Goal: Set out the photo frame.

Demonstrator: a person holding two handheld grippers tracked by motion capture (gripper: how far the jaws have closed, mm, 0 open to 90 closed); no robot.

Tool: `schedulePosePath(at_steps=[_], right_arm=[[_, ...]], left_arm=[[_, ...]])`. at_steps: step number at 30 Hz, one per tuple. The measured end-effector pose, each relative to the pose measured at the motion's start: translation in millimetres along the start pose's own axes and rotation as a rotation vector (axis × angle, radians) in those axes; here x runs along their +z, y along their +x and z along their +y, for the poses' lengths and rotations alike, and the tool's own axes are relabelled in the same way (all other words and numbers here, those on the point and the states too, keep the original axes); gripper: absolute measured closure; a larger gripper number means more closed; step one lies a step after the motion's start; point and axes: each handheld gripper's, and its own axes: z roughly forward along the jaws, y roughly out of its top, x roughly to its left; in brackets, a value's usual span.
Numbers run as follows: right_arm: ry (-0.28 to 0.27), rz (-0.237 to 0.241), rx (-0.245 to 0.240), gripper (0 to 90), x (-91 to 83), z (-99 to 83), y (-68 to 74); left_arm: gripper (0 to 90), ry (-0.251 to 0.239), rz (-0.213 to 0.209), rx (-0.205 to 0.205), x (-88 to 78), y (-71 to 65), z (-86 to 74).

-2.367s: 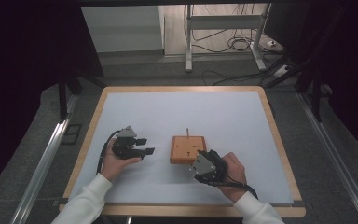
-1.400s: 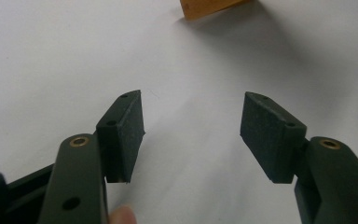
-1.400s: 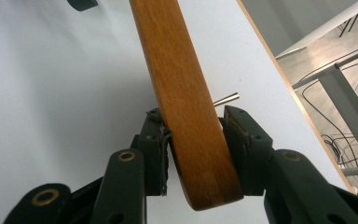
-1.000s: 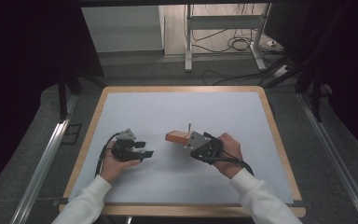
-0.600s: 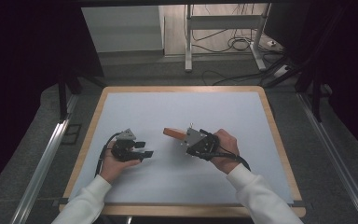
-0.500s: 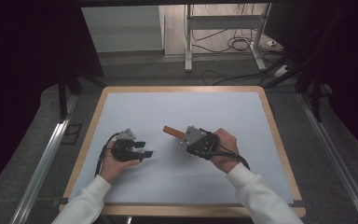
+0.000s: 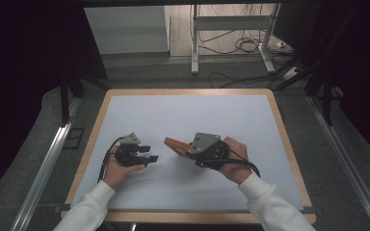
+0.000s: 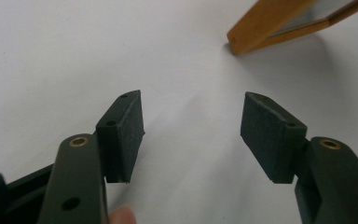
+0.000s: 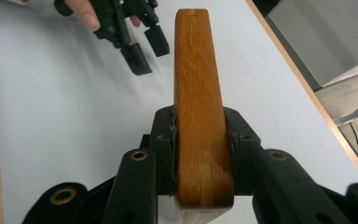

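A flat orange-brown wooden block (image 7: pixel 175 144) hangs tilted on edge just above the white table top. My right gripper (image 7: pixel 187 148) is shut on it. In the right gripper view both pads press the faces of the block (image 9: pixel 199 93), which reaches forward past my right gripper (image 9: pixel 200 154); its jaws have just been closing a little tighter on the wood. My left gripper (image 7: pixel 149 154) rests low at the left, open, nothing between its pads. In the left gripper view my left gripper (image 8: pixel 191 135) points at bare table, with a corner of the block (image 8: pixel 261 25) beyond it. The left gripper (image 9: pixel 144 49) also appears ahead in the right gripper view.
The white work surface has a wooden rim (image 7: pixel 90 144). Beyond the far edge are grey floor, metal stand legs (image 7: pixel 192 48) and loose cables (image 7: pixel 243 45). Metal rails (image 7: pixel 43 168) run along both sides of the table.
The block lay flat on the table; my right gripper has lifted it, tipped it on edge and carried it left toward my left gripper. The left hand has stayed put.
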Motion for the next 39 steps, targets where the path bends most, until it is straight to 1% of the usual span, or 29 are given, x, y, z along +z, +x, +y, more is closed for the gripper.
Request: schedulePosePath(at_steps=[1, 4, 8, 10, 12, 15, 18, 19, 20, 21, 26, 33, 39], right_arm=[[-0.001, 0.002, -0.002, 69.2, -0.3, -0.5, 0.8], [-0.004, 0.002, 0.008, 69.0, -1.1, -3.7, -0.7], [-0.004, -0.002, 0.031, 68.6, -2.0, -8.3, -7.5], [-0.004, -0.009, 0.050, 68.4, -2.2, -10.6, -12.0], [-0.004, -0.018, 0.059, 68.0, -2.2, -12.6, -15.9], [-0.007, -0.032, 0.079, 67.3, -1.1, -14.3, -21.3], [-0.003, -0.069, 0.086, 65.7, 1.2, -15.6, -26.9], [-0.003, -0.088, 0.092, 64.5, 2.3, -16.4, -28.8], [0.001, -0.097, 0.104, 63.6, 3.4, -17.4, -31.0], [0.000, -0.100, 0.120, 62.7, 4.8, -18.7, -33.8], [0.003, -0.118, 0.138, 59.2, 9.4, -21.9, -43.6], [0.015, -0.148, 0.162, 53.2, 15.7, -25.8, -53.2], [0.023, -0.169, 0.198, 48.3, 21.9, -29.6, -61.9]], left_arm=[[38.7, 0.002, 0.001, 0.006, 0.2, 0.1, 0.2], [38.7, 0.004, -0.001, 0.002, 0.4, -0.8, 0.2], [38.6, 0.006, 0.000, 0.002, 0.7, -0.3, 0.1], [38.6, 0.008, 0.000, 0.002, 0.9, -0.3, 0.1], [38.6, 0.008, -0.001, 0.003, 1.1, -0.5, 0.1], [38.5, 0.007, -0.001, 0.003, 0.7, -0.6, 0.2], [38.4, 0.002, -0.001, 0.000, 0.6, -0.6, 0.1], [38.4, -0.002, -0.002, -0.010, 0.8, -1.2, -0.1], [38.4, 0.003, -0.002, -0.007, 0.5, -0.9, 0.0], [38.4, 0.003, -0.002, -0.001, 0.5, -0.5, 0.1], [38.4, 0.001, -0.001, -0.001, 0.2, -0.9, 0.2], [38.3, -0.005, -0.001, 0.005, -0.4, -1.2, 0.8], [38.4, -0.007, -0.001, 0.007, -0.8, -1.2, 0.9]])
